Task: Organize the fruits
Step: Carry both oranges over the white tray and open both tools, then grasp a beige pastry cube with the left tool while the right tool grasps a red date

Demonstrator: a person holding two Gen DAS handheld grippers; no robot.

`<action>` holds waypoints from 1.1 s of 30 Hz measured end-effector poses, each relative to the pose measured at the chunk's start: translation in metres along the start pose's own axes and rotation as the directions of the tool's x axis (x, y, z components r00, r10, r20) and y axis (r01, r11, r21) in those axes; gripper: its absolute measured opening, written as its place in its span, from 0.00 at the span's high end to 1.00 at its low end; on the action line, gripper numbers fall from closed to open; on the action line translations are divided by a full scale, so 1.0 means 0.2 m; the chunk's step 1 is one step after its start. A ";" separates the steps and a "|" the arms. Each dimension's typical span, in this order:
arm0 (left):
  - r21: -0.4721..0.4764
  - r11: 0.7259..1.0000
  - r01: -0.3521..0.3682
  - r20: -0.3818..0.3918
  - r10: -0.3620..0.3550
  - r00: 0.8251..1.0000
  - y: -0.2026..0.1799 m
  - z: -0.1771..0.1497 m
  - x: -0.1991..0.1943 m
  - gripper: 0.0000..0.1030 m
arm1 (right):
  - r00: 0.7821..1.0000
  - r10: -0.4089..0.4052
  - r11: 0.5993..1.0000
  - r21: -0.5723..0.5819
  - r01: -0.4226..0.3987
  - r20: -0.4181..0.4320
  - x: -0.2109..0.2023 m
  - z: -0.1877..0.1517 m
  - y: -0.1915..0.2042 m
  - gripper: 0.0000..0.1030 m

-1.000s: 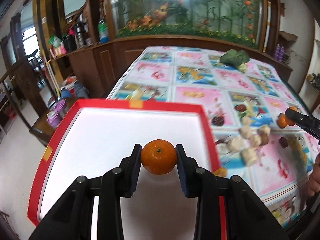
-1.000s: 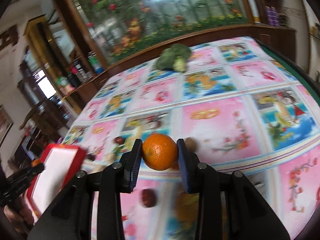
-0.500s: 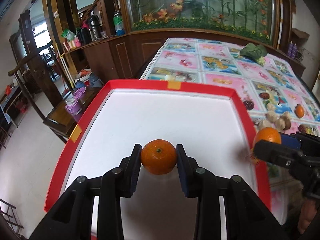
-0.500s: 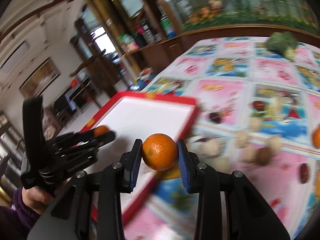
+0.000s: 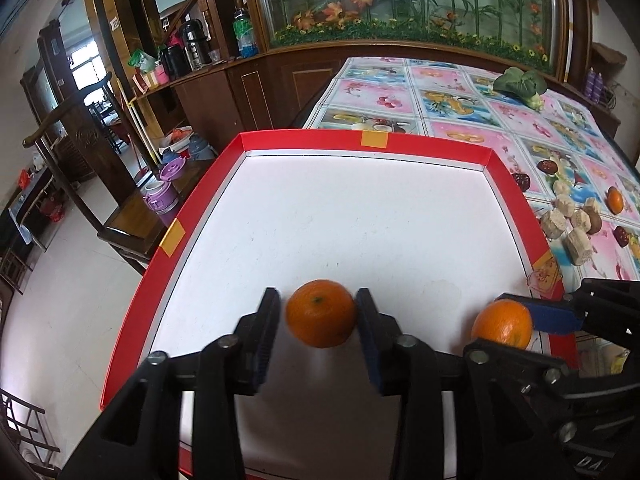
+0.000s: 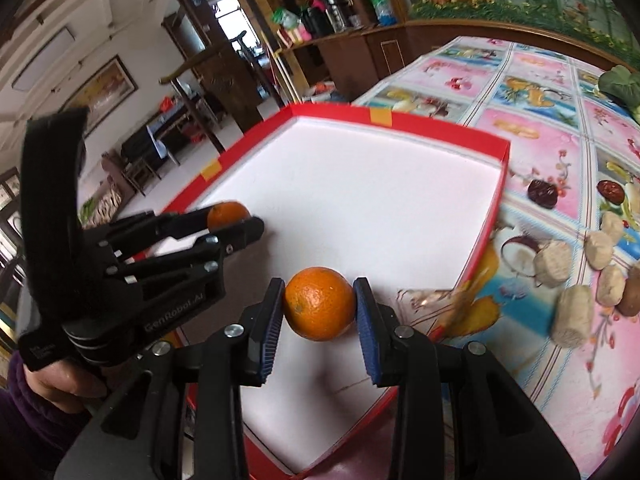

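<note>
Over the red box point(image 5: 372, 136) on the worktop point(image 5: 460, 120), with both hands.

Left gripper point(image 5: 316, 312): jaws opening right now. Small orange point(image 5: 320, 314) between them, a bit blurry, with a thin gap showing at the left pad. Looks let go, or nearly so. White box floor right under it, close below, near the front middle of the box.

Right gripper point(image 6: 320, 300): narrow, squeezing the big orange point(image 6: 319, 304) from both sides. Just inside the right wall of the box, near the front corner. Straight down for this one too, by the look of it. Round fruit, so no long side to line up.

Nearer the middle of the box: the left hand. Close beside the wall: the right hand.

From the left camera: the gap at the pad, and the right gripper side-on at the right edge. From the right camera: the left gripper from the side, a hand point(image 6: 60, 380) in a purple sleeve holding it, but no clear look at its pads. Also more fruit waiting out on the worktop: another orange point(image 5: 615, 200) and dark red dates point(image 6: 542, 192).
</note>
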State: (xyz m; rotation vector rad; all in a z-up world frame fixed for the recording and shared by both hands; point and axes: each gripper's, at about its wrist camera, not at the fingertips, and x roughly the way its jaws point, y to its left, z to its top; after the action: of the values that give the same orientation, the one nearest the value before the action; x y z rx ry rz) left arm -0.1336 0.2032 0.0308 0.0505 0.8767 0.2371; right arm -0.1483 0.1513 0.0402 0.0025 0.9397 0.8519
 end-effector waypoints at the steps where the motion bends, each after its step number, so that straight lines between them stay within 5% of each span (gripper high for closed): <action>1: -0.003 1.000 -0.004 0.001 0.004 1.000 0.00 0.00 -0.01 0.52 | 1.000 -0.011 1.000 -0.018 0.011 0.000 0.00 0.00 0.02 0.64; 6: -0.020 1.000 -0.005 0.031 0.006 1.000 0.02 0.03 -0.06 0.40 | 0.998 -0.055 0.997 -0.063 0.053 -0.029 0.02 -0.01 0.05 0.61; 10: -0.014 0.999 0.044 0.071 -0.043 0.997 -0.04 0.06 -0.14 0.40 | 0.998 -0.046 0.997 -0.061 0.049 0.050 -0.13 -0.01 0.03 0.34; 14: 0.053 0.993 0.105 0.101 -0.110 0.989 -0.19 0.08 -0.20 0.34 | 0.987 -0.061 0.998 -0.025 0.065 0.148 -0.34 -0.03 -0.08 0.33; 19: 0.132 0.974 0.186 0.084 -0.198 0.977 -0.40 0.08 -0.23 0.33 | 0.961 -0.188 0.980 0.098 0.170 0.205 -0.59 -0.14 -0.35 0.33; 25: 0.196 0.940 0.280 0.038 -0.293 0.956 -0.59 0.06 -0.26 0.33 | 0.927 -0.324 0.929 0.248 0.275 0.188 -0.80 -0.28 -0.65 0.33; 33: 0.221 0.921 0.321 -0.006 -0.328 0.945 -0.71 0.06 -0.25 0.33 | 0.920 -0.381 0.900 0.264 0.347 0.092 -0.82 -0.34 -0.81 0.37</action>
State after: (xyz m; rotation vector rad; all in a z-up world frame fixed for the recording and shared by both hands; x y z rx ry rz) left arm -0.1287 0.0540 0.0567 0.1129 0.8629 -0.1725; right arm -0.1421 -0.0885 0.0575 0.0946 0.8695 0.3788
